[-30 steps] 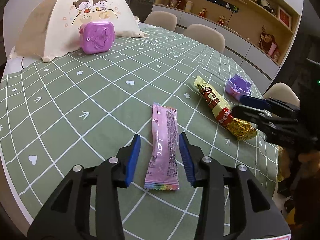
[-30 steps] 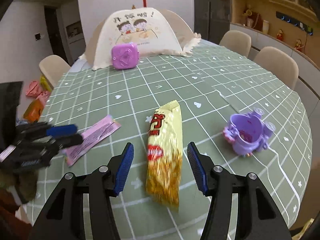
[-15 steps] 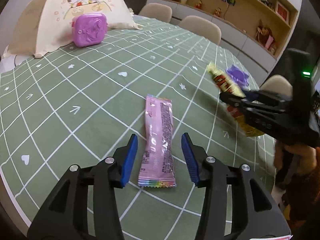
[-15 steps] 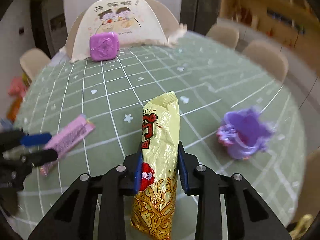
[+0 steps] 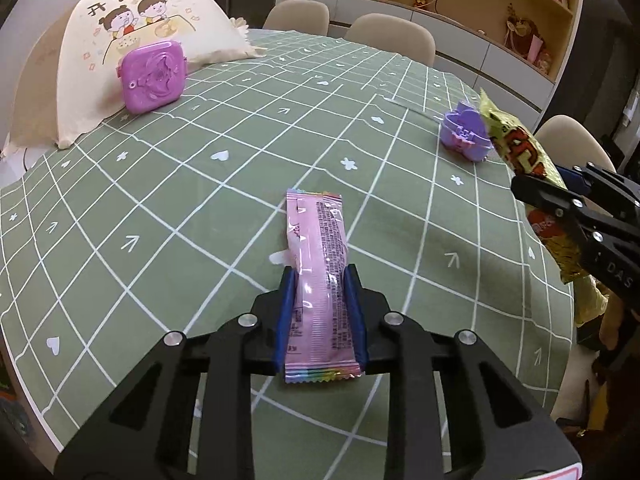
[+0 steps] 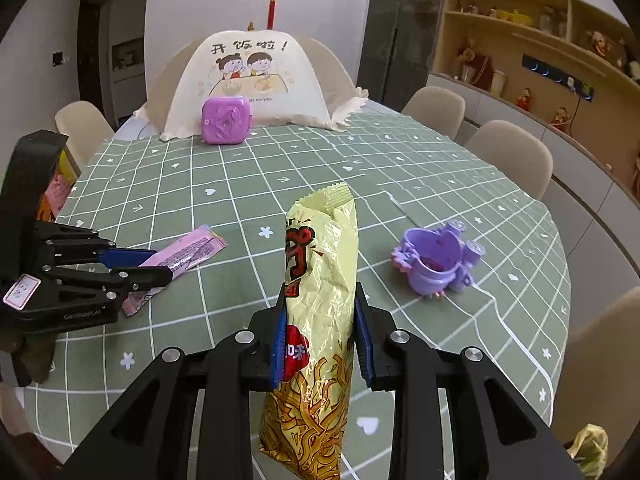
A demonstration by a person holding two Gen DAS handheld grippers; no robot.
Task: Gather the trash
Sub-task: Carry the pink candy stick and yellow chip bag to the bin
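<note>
My left gripper (image 5: 319, 304) is shut on a long pink snack wrapper (image 5: 318, 264), which is lifted off the green checked tablecloth (image 5: 200, 200). The same gripper (image 6: 156, 268) and pink wrapper (image 6: 192, 250) show at the left of the right wrist view. My right gripper (image 6: 322, 332) is shut on a yellow snack bag (image 6: 320, 280) with red print, held up above the table. That gripper (image 5: 560, 196) and bag (image 5: 516, 152) show at the right edge of the left wrist view.
A small purple toy cup (image 6: 434, 260) stands on the table's right side. A purple square box (image 6: 226, 120) leans on a white food-cover tent (image 6: 248, 80) at the far side. Beige chairs (image 6: 508, 152) ring the table. Shelving lines the right wall.
My left gripper shut on the pink wrapper and lifted it off the cloth. My right gripper shut on the yellow bag half a second earlier and has raised it higher.
</note>
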